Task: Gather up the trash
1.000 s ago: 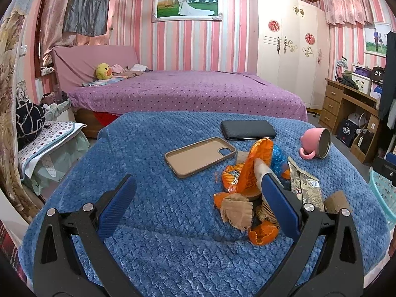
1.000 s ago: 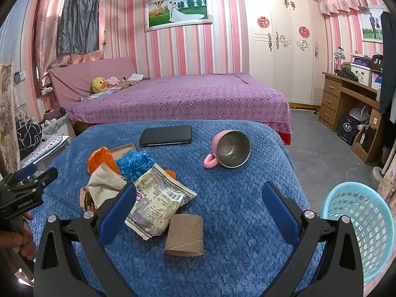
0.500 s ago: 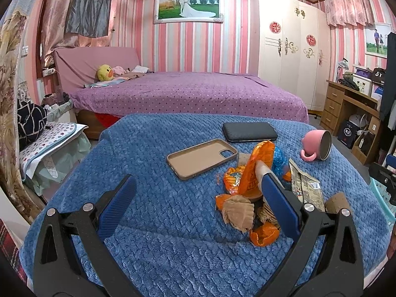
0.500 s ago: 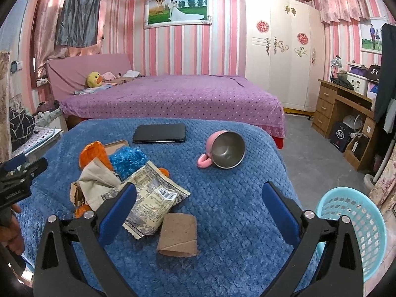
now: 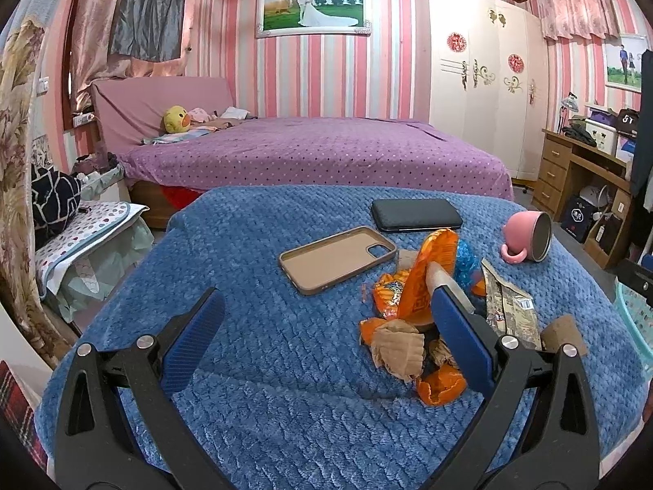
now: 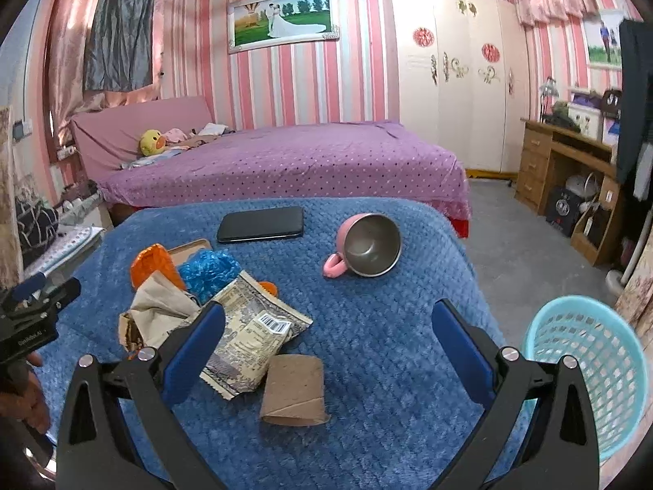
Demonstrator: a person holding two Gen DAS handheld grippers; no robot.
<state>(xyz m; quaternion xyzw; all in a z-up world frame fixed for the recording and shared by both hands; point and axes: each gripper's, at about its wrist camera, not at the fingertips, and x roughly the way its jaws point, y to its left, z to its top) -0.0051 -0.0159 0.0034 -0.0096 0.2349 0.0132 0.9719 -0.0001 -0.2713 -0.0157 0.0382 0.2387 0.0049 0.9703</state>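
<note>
My right gripper [image 6: 326,351] hangs wide open and empty over the flattened cardboard tube [image 6: 294,390] on the blue blanket [image 6: 400,326]; my left gripper [image 5: 326,339] gapes too. The tube looks light and crushable, so I'd pinch across its flat faces, basket [image 6: 591,367] just right.

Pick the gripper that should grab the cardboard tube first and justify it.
Right. The right gripper is open with the cardboard tube lying just ahead between its fingers, and the blue basket sits beside it. In the left view the tube lies beyond the wrapper pile.
</note>
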